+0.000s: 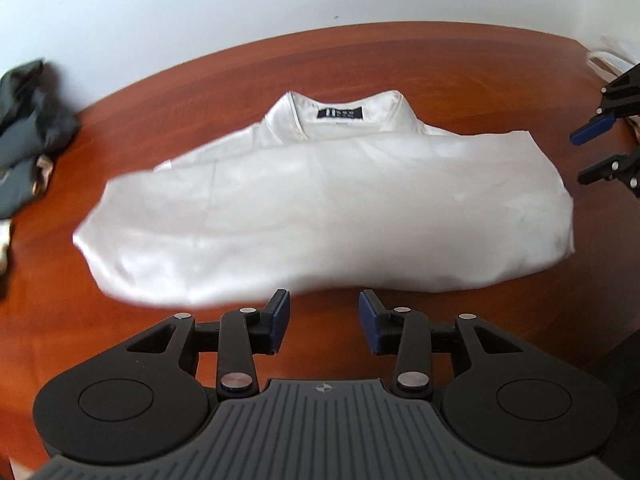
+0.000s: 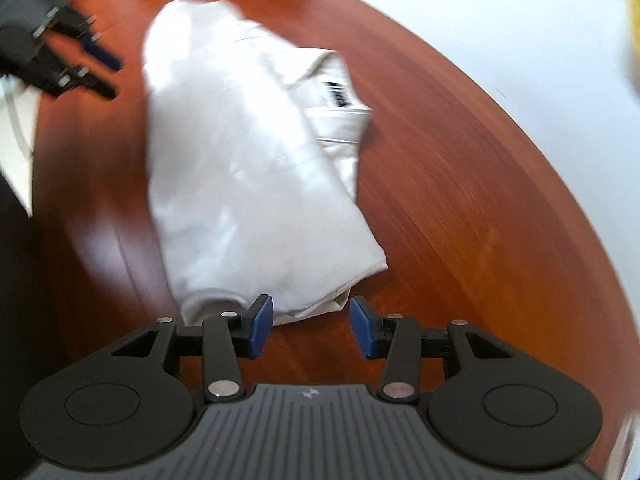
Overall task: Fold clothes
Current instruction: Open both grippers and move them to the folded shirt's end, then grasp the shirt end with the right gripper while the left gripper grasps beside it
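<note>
- White shirt (image 1: 320, 216): folded into a long bundle, lying flat on the tabletop (image 1: 460, 72). In the left wrist view its long axis runs left to right across the picture; in the right wrist view the same axis runs away from the camera, near end just ahead of the fingers.
- Collar (image 1: 340, 114): lies along the far long edge in the left wrist view, to the right of the bundle in the right wrist view. It faces up, showing a dark label (image 1: 340, 113) with pale lettering, too small to read.
- Left gripper (image 1: 323, 318): fingers apart, nothing between the blue pads (image 1: 280, 320). It points steeply down at the near long edge of the shirt; whether the tips touch the cloth cannot be told.
- Right gripper (image 2: 311, 326): fingers apart, pads clear of the cloth, bare wood showing in the gap. It sits at one short end of the shirt. In the left wrist view it appears at the right edge (image 1: 608, 148), beside that end.
- Dark garment (image 1: 28, 132): crumpled heap, grey-green, at the left side of the tabletop in the left wrist view, well apart from the shirt.
- Tabletop: reddish-brown wood with a curved far edge, pale floor or wall beyond it.
</note>
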Demonstrator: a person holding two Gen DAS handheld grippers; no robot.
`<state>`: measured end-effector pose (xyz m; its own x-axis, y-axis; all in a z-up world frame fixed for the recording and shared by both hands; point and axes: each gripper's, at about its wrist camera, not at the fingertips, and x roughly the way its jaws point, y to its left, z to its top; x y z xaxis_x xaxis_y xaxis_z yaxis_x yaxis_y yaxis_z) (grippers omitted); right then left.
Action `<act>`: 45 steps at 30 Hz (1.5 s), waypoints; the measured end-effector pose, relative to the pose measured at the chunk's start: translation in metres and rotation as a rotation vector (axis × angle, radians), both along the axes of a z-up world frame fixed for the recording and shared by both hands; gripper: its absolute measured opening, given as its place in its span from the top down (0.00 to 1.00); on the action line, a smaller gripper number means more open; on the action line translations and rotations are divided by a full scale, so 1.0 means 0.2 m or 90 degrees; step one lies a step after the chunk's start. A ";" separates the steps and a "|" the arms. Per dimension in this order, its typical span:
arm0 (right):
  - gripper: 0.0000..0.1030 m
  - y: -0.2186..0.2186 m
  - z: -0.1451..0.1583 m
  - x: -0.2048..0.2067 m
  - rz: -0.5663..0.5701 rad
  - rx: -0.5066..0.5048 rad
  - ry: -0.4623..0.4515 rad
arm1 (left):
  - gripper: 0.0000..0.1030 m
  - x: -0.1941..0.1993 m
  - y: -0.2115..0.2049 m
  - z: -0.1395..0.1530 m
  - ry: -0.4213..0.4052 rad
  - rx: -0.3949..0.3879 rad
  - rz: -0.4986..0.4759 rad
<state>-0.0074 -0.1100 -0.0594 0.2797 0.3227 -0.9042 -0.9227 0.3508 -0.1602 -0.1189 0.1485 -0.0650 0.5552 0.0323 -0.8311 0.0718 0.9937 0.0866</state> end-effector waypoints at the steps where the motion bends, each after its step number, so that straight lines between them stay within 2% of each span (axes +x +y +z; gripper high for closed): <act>1: 0.50 -0.01 0.00 0.00 0.037 -0.004 -0.006 | 0.58 -0.02 -0.05 0.00 0.001 -0.001 0.018; 4: 0.46 -0.05 -0.03 0.00 0.143 -0.016 -0.025 | 0.57 -0.05 -0.17 -0.01 0.000 -0.004 0.052; 8: 0.43 -0.08 -0.07 -0.03 0.251 -0.031 -0.053 | 0.56 -0.08 -0.38 -0.01 -0.005 -0.012 0.081; 13: 0.41 -0.11 -0.11 -0.08 0.394 -0.029 -0.093 | 0.54 -0.06 -0.57 -0.04 -0.008 -0.014 0.080; 20: 0.41 -0.07 -0.16 -0.13 0.543 -0.035 -0.104 | 0.51 -0.02 -0.79 -0.08 0.004 -0.020 0.067; 24: 0.42 -0.05 -0.21 -0.17 0.626 -0.042 -0.122 | 0.51 -0.01 -0.91 -0.11 0.009 0.000 0.047; 29: 0.43 -0.04 -0.24 -0.20 0.671 -0.047 -0.141 | 0.49 0.00 -0.98 -0.13 0.006 0.026 0.035; 37: 0.71 -0.03 -0.29 -0.18 0.693 -0.052 -0.156 | 0.48 0.03 -1.02 -0.16 0.009 0.076 0.028; 39: 0.85 -0.02 -0.29 -0.17 0.684 -0.048 -0.146 | 0.48 0.03 -1.03 -0.17 0.010 0.086 0.021; 40: 0.88 -0.02 -0.27 -0.16 0.675 -0.043 -0.139 | 0.48 0.03 -1.03 -0.18 0.009 0.091 0.016; 45: 0.90 0.00 -0.22 -0.12 0.626 -0.022 -0.104 | 0.48 0.06 -1.07 -0.23 0.012 0.117 -0.022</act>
